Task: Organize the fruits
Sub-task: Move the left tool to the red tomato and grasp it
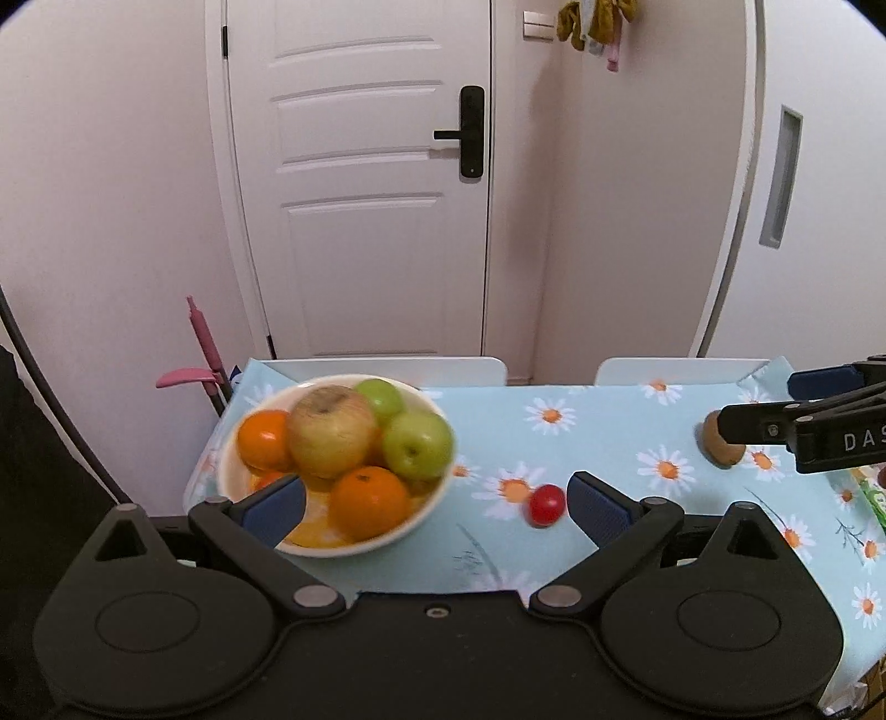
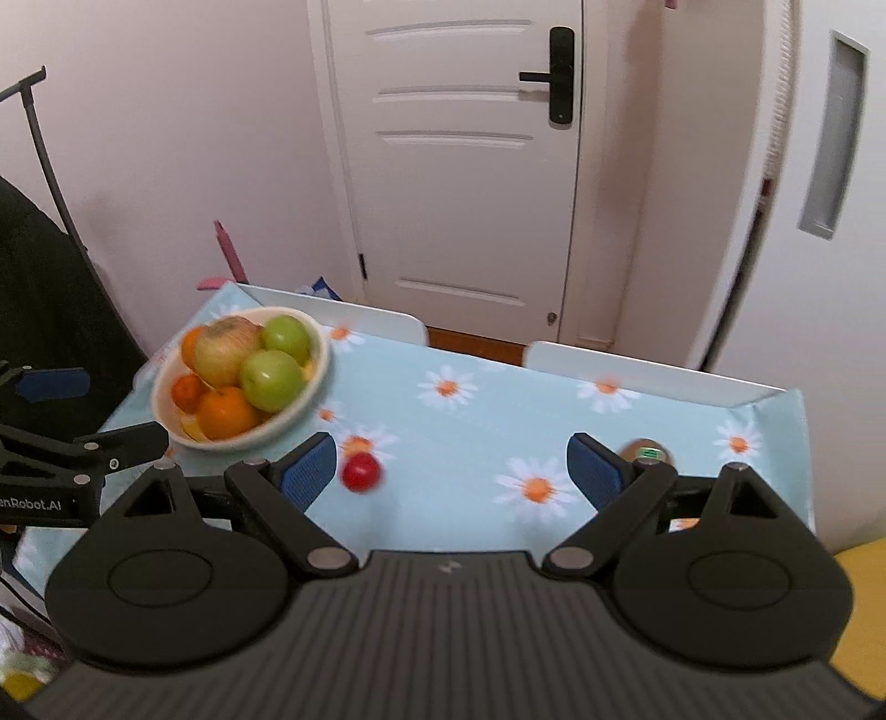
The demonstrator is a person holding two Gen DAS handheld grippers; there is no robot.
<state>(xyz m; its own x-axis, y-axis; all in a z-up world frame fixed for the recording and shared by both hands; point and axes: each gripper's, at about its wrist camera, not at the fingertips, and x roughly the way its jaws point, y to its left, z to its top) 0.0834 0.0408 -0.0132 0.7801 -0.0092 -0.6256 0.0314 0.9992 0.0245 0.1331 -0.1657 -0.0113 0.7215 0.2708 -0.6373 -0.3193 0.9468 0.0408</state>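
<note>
Bowl (image 1: 426, 509) on table (image 1: 598, 443), far left corner; apples (image 1: 418, 443) and oranges (image 1: 370, 503) piled in it. Tomato (image 1: 546, 504) right of bowl, nearer me. Kiwi (image 1: 720, 448) well right of that. My grippers before them; door (image 1: 360, 177) behind table.

This is a room in a home. A white panelled door (image 1: 360, 183) with a black electronic lock (image 1: 470, 133) stands in pale pink walls, cloths (image 1: 592, 22) hang high on the wall, and a bench under a daisy-print tablecloth (image 1: 609, 432) carries a bowl (image 1: 426, 512) of fruit.
</note>
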